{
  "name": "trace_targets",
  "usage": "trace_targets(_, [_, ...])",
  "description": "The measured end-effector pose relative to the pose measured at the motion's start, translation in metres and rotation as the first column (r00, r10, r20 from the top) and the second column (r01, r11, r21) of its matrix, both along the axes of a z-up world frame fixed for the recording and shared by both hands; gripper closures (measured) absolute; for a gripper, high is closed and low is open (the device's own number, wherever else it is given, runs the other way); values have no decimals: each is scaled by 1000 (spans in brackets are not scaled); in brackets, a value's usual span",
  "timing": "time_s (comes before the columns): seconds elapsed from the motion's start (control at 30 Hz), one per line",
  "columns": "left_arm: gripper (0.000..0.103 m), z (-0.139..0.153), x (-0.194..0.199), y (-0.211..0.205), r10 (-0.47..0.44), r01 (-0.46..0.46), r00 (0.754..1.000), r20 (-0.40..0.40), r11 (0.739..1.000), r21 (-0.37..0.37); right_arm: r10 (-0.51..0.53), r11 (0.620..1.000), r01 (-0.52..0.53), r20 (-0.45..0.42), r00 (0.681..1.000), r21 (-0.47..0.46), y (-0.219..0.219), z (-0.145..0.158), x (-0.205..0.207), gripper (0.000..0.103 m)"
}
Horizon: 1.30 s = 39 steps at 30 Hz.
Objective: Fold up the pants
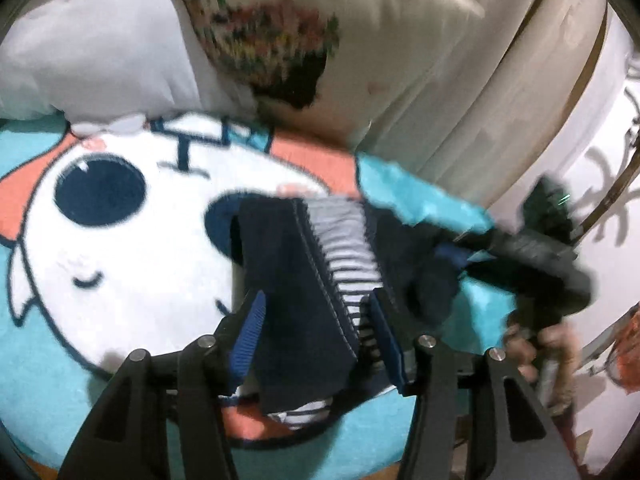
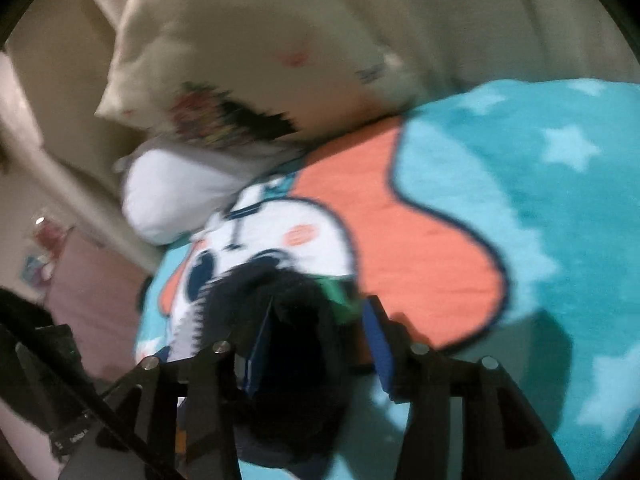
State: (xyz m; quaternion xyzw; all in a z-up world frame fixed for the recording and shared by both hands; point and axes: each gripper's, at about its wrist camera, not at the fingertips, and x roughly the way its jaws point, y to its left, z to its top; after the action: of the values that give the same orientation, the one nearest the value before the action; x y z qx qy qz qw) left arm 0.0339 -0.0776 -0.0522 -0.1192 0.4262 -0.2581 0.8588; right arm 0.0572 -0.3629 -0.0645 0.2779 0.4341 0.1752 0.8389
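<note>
**Aloft: one pair of pants, two grippers**

Partly hidden, the pants (image 1: 296, 280) never show whole in either view. From the left wrist, the lower end drops out of sight behind the black linkages; from the right wrist, motion blur reduces them (image 2: 296, 344) to a dark mass whose folds cannot be made out.

What does show is dark navy fabric with a line of pale stitching down one edge and a grey-and-white striped lining or inner layer exposed beside it. A bit of green shows at the upper edge in the right view, too smeared to identify. The cloth hangs bunched, lifted above the bed rather than lying flat on it.

The left gripper (image 1: 316, 320) has its blue-padded fingers (image 1: 250, 332) set apart, with the fabric hanging down between them; whether both pads press on it cannot be told. The right gripper (image 2: 316, 344) likewise has cloth between its fingers, the grip itself lost in blur. In the left view the right gripper (image 1: 532, 252) appears as a dark blurred shape with a hand (image 1: 540, 348) below it.

Under everything lies one teal blanket (image 2: 520, 184) with white stars and a cartoon face in white and coral. Two pillows sit at its far edge: one plain white pillow (image 1: 92, 48), one cream pillow (image 1: 360, 32) with a colourful print.
</note>
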Motion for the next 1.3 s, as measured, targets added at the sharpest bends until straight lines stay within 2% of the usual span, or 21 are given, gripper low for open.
trace_targets(0.1, [51,-10,2,-10,-8,9,1000,-17,999,34,-55,998,58,106,993,-24,-7,27,-18,49])
trace_targets(0.2, [47,-10,0,-13,-3,3,1000,0,998,56,12,999,-20,191,982,43,8,50,-30,49])
trace_targets(0.27, [44,-10,-1,-14,1,-1,1000,5,998,67,54,992,-77,208,977,103,19,54,-32,49])
trace_targets(0.37, [39,-16,-3,-11,15,-15,1000,1,997,74,117,962,-155,174,978,224,39,39,-28,49])
trace_targets(0.47, [36,-22,-3,-10,15,-15,1000,-2,997,82,60,973,-81,103,993,217,39,11,-26,49])
trace_targets(0.57, [31,-29,-1,-11,9,-9,1000,-4,996,92,10,982,-22,70,998,187,30,-11,-29,52])
trace_targets(0.63, [31,-28,1,-10,-14,16,1000,-28,997,71,-7,979,-5,59,998,206,25,-23,-32,52])
trace_targets(0.73, [31,-16,-3,-2,-41,41,999,-10,998,40,-14,975,-6,88,996,220,18,-17,-35,51])
trace_targets(0.83, [30,3,-4,18,-25,25,1000,12,1000,-17,-35,978,4,146,989,206,8,0,-44,41])
trace_targets(0.93, [22,10,9,37,30,-31,1000,-6,998,-56,-55,984,26,165,985,175,-2,7,-50,27])
trace_targets(1.0, [20,5,22,44,53,-56,998,-42,996,-75,-63,984,39,135,989,176,-7,0,-50,24])
trace_targets(1.1, [19,-12,48,41,25,-37,992,-122,994,-101,-56,982,41,77,995,185,-8,-14,-46,23])
trace_targets(1.2, [19,-34,71,32,-41,7,976,-215,988,-155,-16,976,12,17,1000,216,-1,-32,-37,23])
trace_targets(1.3, [16,-39,80,26,-54,12,976,-213,981,-191,-4,978,1,10,1000,211,8,-37,-31,23])
